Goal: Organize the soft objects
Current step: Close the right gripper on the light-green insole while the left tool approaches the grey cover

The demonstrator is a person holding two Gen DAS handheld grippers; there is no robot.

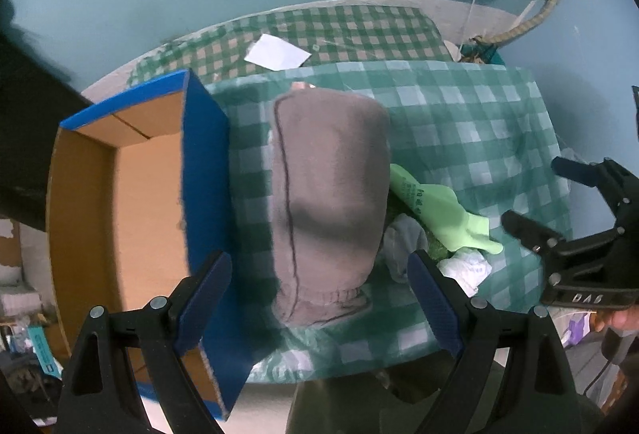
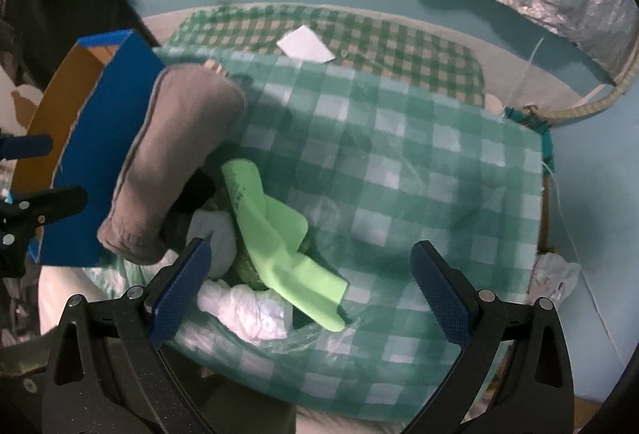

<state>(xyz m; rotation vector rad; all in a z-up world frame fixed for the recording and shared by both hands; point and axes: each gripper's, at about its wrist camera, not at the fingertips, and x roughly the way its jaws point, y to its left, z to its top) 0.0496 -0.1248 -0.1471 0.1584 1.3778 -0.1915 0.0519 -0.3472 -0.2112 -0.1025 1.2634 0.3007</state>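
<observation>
Grey garment [image 1: 327, 202]: blurred, beside blue box [image 1: 203, 170].
Left gripper [image 1: 319, 298]: spread, empty, near garment.
Right gripper [image 2: 311, 290]: spread, empty.

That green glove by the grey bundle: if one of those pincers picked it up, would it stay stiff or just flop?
The green glove would probably flop: it already lies folded over the pile. It looks thin, so likely light. Its smooth surface might slip a little in the open right gripper.

— What do the grippers look like?
— Left gripper [image 1: 319, 298] and right gripper [image 2: 311, 290]: black frames, silver round screws, blue cross-hatched pads [image 2: 179, 290]. White lettering marks the right one's side.
</observation>
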